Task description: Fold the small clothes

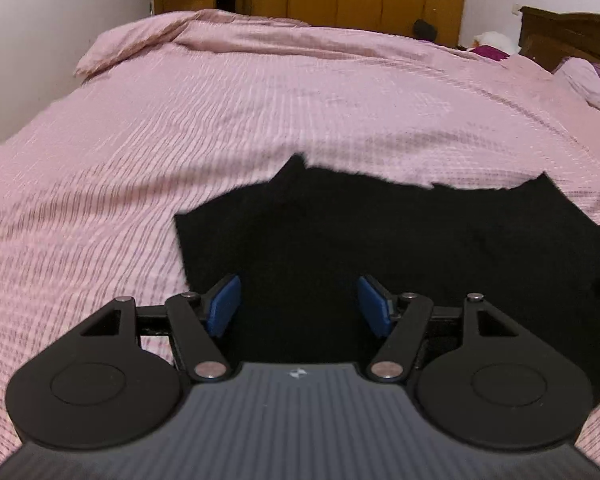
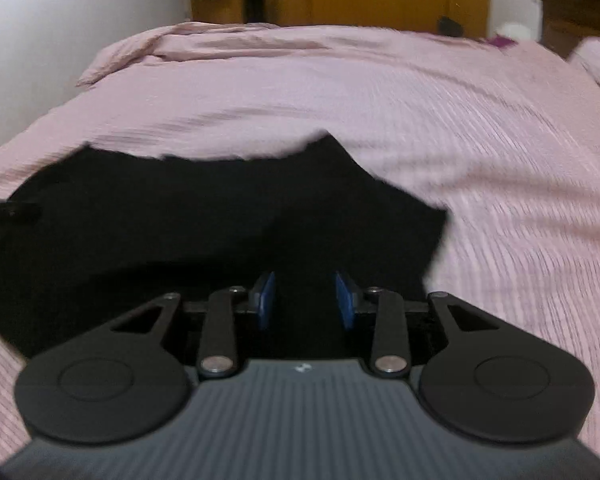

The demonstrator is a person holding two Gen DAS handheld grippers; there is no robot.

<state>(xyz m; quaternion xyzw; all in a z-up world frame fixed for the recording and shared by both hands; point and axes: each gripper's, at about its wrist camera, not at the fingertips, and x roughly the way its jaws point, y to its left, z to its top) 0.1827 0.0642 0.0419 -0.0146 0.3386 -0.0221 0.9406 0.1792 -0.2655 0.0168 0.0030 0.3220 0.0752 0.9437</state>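
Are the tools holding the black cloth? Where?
Left tool: open, nothing held. Right tool: black cloth lies between its pads; grip cannot be told.

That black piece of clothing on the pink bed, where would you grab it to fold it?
Probably the two near corners of the black garment, one per gripper, coming low from the near edge. It lies spread flat on the bedspread, so thin edges are the only graspable parts.
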